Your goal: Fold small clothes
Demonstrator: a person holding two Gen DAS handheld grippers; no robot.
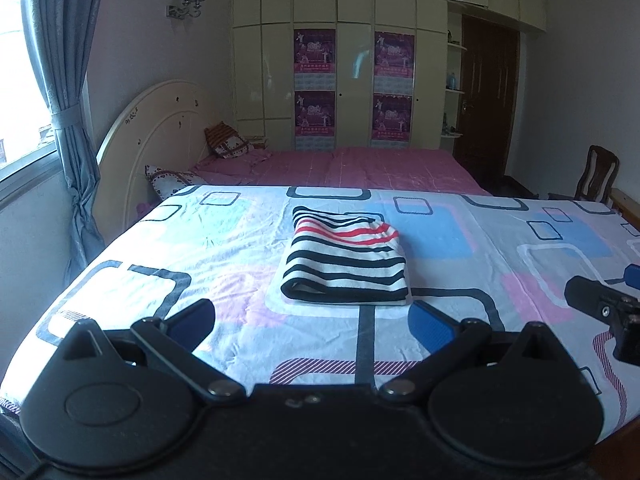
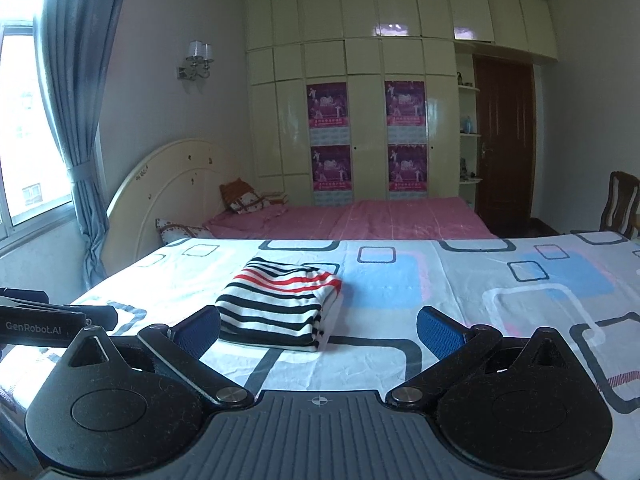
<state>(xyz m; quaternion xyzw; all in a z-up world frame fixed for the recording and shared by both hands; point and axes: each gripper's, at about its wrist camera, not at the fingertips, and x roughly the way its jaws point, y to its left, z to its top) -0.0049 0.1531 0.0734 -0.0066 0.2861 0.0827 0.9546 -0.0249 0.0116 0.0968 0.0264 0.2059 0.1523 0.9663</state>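
Observation:
A small striped garment [image 1: 346, 258], white with black stripes and a few red ones, lies folded into a compact rectangle on the patterned bedsheet [image 1: 200, 240]. My left gripper [image 1: 312, 322] hovers just in front of it, open, nothing between its blue pads. In the right wrist view the same folded garment [image 2: 280, 304] lies ahead and slightly left of my right gripper [image 2: 320, 332], which is also open and empty. The right gripper's black body [image 1: 608, 308] shows at the right edge of the left wrist view. The left gripper's body [image 2: 48, 322] shows at the left edge of the right wrist view.
A second bed with a pink sheet [image 1: 360, 166] and cushions stands behind the work surface. A cream wardrobe [image 1: 340, 60] with posters fills the back wall. A wooden chair [image 2: 618, 204] stands at the right, a curtained window [image 1: 48, 80] at the left.

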